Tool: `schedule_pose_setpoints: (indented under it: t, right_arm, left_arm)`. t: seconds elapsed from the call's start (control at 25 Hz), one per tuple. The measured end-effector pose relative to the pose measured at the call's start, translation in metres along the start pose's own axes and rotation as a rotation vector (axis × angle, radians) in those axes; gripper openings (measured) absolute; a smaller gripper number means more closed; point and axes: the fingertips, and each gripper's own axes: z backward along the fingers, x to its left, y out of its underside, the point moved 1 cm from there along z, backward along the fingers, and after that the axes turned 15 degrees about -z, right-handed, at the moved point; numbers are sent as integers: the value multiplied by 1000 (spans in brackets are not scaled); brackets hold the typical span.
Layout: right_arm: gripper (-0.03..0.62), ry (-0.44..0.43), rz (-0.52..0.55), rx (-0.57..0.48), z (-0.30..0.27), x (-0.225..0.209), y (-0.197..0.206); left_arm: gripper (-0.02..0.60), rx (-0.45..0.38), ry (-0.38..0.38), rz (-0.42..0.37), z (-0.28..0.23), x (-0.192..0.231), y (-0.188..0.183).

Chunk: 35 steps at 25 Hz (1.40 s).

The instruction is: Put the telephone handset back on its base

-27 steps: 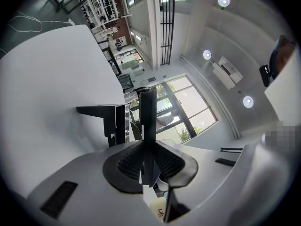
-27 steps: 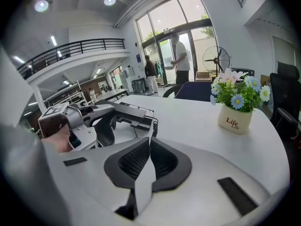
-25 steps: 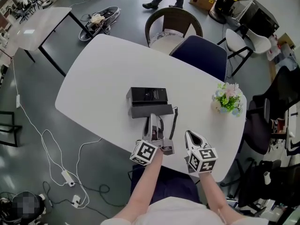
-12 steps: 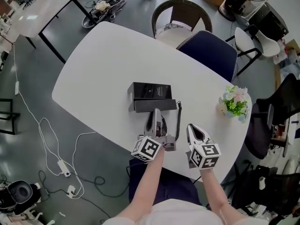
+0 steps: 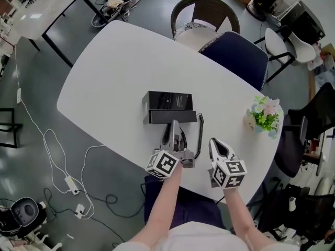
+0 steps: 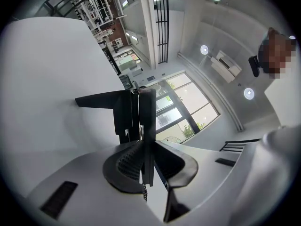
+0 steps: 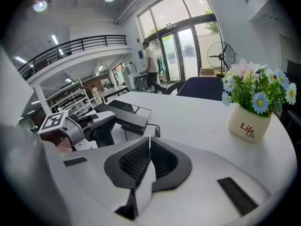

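Right now my left gripper (image 6: 146,144) is clamped on the handset (image 6: 149,124), rolled on its side and pointing nearly level, with the handset just short of the base (image 5: 168,101) on the table (image 5: 115,72). My right gripper (image 7: 147,142) has its jaws pressed together on nothing, tilted down over the table's near edge beside the left.

Obstructions and limits of view
The handset (image 6: 147,121) showed only edge-on between the jaws of the left gripper (image 5: 173,128). The near end of the cord (image 5: 199,136) ran out of sight beneath that gripper. Print on the base (image 5: 168,101) was too small to read.
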Motion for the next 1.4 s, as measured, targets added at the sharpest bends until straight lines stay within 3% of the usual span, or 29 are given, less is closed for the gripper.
schedule_pose_setpoints:
  t: [0.96,1.4]
  right_arm:
    - [35,20,-21,3,-4,-5,3]
    - [35,18,-27,-17,0,-3,2]
  left_arm:
    - [77,78,-27,-3,-3,20,6]
    - [79,111,-69,-136,-3,19,7]
